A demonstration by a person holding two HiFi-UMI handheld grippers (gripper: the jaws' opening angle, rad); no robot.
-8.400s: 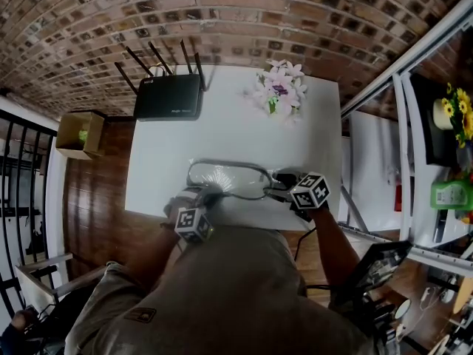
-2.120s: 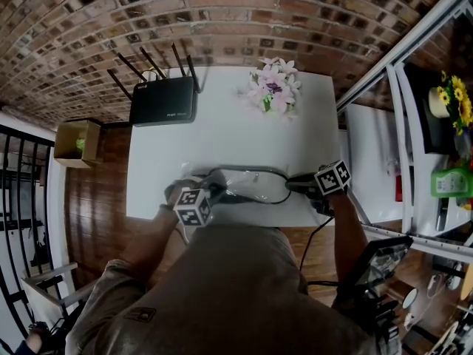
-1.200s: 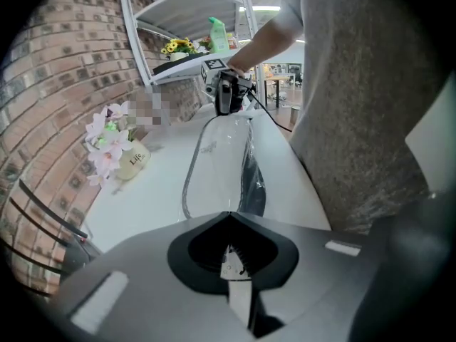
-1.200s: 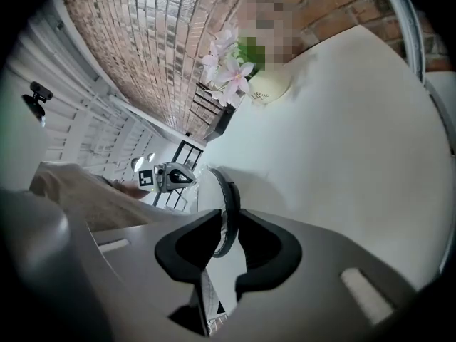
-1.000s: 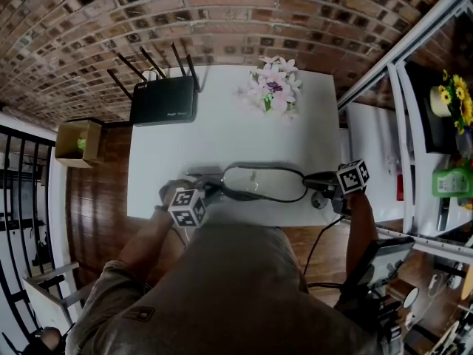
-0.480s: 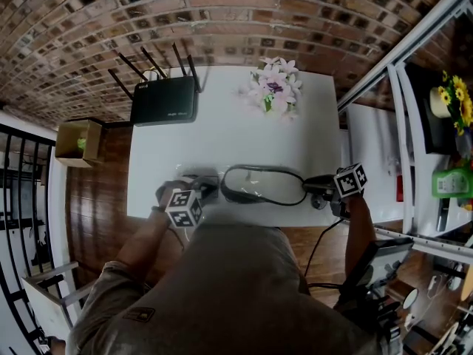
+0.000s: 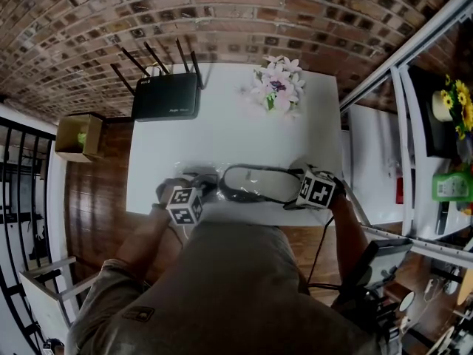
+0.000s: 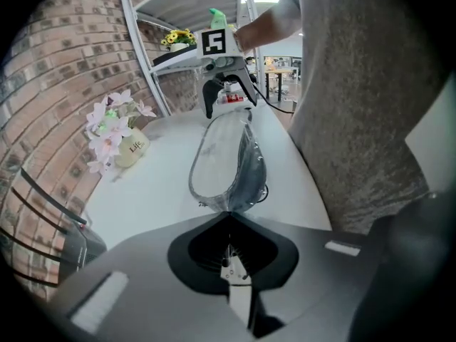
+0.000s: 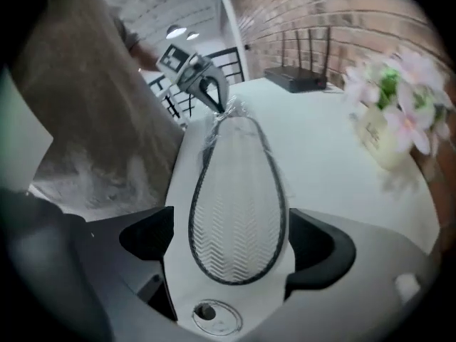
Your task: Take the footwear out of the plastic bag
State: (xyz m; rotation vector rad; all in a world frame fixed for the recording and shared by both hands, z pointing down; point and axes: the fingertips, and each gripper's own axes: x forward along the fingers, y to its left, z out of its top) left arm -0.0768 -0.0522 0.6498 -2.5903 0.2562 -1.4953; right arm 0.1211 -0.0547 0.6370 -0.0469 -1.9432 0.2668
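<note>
Here, the shoe (image 7: pixel 255 183) is laid lengthwise along the table's (image 7: pixel 222 132) near edge. In the left gripper view, the left gripper (image 8: pixel 227 218) is seen clamped shut on the plastic bag (image 8: pixel 251 173), whose film wraps the shoe's near end. In the head view this pinch is too small to be made out. In the right gripper view, the right gripper (image 9: pixel 231 246) is shown with jaws opening wide. The shoe's chevron-patterned end lies between them, not pressed.
</note>
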